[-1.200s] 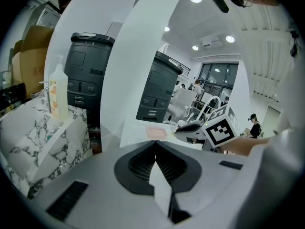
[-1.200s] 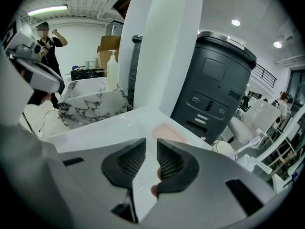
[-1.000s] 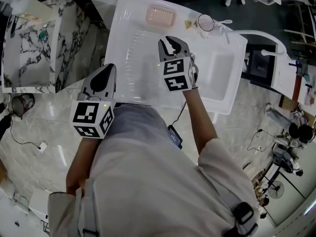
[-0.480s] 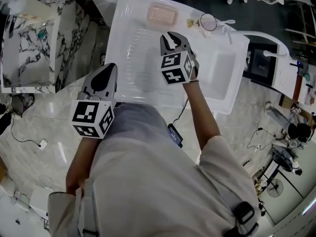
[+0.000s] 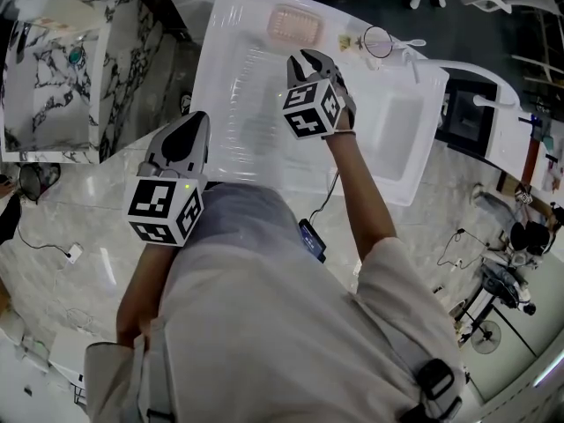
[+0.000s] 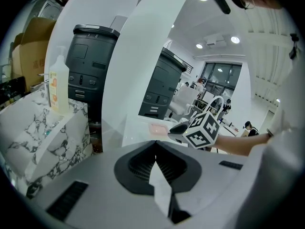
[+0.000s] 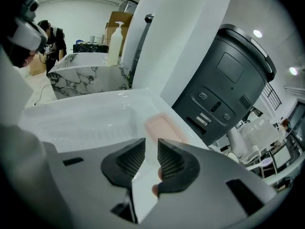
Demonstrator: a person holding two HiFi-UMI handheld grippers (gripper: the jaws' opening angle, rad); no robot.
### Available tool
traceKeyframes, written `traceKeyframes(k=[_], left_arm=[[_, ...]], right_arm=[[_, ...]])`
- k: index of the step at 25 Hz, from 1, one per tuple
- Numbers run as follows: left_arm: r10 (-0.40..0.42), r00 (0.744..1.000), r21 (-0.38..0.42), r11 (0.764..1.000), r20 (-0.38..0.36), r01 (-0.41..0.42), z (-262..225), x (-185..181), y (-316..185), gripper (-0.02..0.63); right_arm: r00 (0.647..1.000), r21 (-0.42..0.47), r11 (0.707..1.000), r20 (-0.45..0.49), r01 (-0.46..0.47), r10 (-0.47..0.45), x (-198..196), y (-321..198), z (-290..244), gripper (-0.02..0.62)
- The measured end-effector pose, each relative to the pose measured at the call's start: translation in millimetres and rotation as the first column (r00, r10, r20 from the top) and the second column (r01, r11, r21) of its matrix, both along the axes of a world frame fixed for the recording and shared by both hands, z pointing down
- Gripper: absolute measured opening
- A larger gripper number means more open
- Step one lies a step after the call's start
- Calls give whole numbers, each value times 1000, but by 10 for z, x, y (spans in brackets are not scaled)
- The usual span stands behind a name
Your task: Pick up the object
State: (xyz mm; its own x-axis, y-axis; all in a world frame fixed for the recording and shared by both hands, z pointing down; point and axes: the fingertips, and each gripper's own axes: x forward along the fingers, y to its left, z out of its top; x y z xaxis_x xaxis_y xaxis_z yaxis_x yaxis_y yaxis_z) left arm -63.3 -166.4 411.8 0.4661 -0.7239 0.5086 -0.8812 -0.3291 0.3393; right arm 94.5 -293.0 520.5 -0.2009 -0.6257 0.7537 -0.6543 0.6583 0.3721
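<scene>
Your right tool (image 5: 310, 60) has travelled away from you across the white tabletop (image 5: 231, 95) in the last second and now sits closer to its far edge. Its jaws have just been opening a little. They now stand a narrow gap apart, and the right gripper view shows nothing between them.

That reads as the approach to a grasp: you are lining up, and nothing has been picked up yet.

The pink object (image 5: 293, 25), flat, rectangular and ribbed, lies at the far edge of the tabletop. It is just beyond the tool's tips and not touching them. In the right gripper view it sits almost straight ahead of the gap, a touch to the right.

The gap looks narrower than the object's short side. You will probably have to spread the jaws further, or take it by one rim, before you close.

Your left tool (image 5: 188, 129) hangs back by the near left edge of the tabletop. Its jaws are pressed together and hold nothing.
</scene>
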Motion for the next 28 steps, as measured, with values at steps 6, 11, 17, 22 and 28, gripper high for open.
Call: traceKeyframes(k=[6, 11, 17, 22, 28], left_arm=[[-5, 1000, -9, 1000, 1, 5, 24, -43, -6, 3], [-13, 1000, -16, 1000, 2, 13, 47, -105, -29, 3], [-21, 1000, -25, 999, 3, 21, 71, -155, -31, 3], [-23, 1000, -31, 999, 1, 23, 93, -185, -36, 3], [-20, 1000, -39, 999, -9, 20, 112, -216, -53, 3]], right_arm=[[991, 24, 998, -121, 65, -61, -19, -81, 113, 95], [975, 21, 994, -197, 108, -102, -50, -163, 234, 128], [961, 27, 989, -243, 145, -135, -91, -265, 324, 170], [952, 15, 989, -273, 149, -140, -87, -355, 447, 190], [938, -6, 988, -312, 156, -150, -64, -435, 597, 196]])
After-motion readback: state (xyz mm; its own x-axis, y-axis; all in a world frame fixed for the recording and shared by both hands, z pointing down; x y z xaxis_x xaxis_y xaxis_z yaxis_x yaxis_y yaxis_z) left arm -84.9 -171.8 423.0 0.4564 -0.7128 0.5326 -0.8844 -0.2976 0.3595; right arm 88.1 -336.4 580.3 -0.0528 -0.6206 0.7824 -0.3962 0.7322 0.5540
